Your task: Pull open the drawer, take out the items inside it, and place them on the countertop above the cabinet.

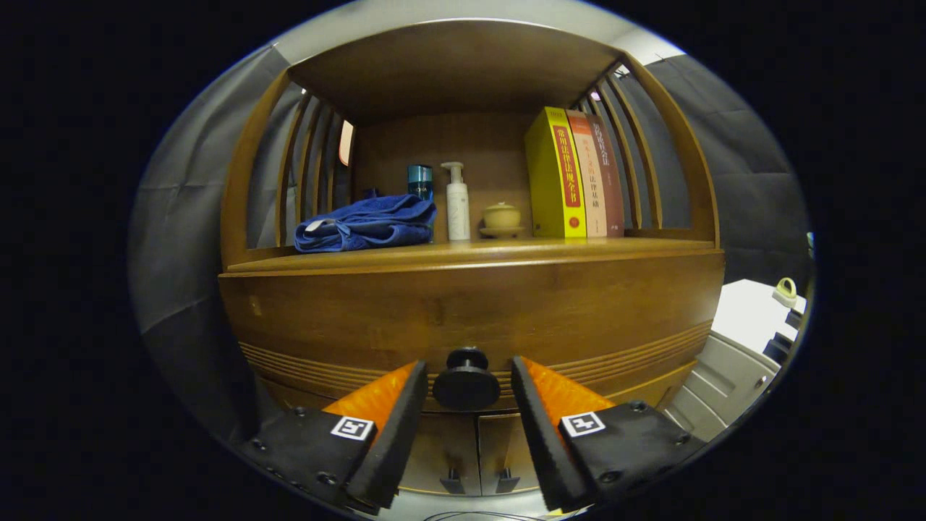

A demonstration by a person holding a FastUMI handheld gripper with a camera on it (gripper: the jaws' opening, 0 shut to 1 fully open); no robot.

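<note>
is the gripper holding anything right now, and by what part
Nothing is held. The gripper is open, its fingers either side of the drawer knob with gaps showing.

Knob sits in the gap between spread fingers; countertop above is crowded.

At lower centre, the gripper (pixel 466 376) stands wide, its fingers (pixel 394 405) flanking the black knob (pixel 466 380) of the shut drawer (pixel 470 311) with a slim gap each side. On the countertop (pixel 636 246) at mid-frame, a blue towel (pixel 369 224) fills the left, a teal jar (pixel 419 181), pump bottle (pixel 457 201) and small lidded cup (pixel 501 217) take the centre, and three books (pixel 575 174) stand at right. Bare wood shows along the front edge and beside the books; side slats (pixel 307 166) fence both ends.
</note>
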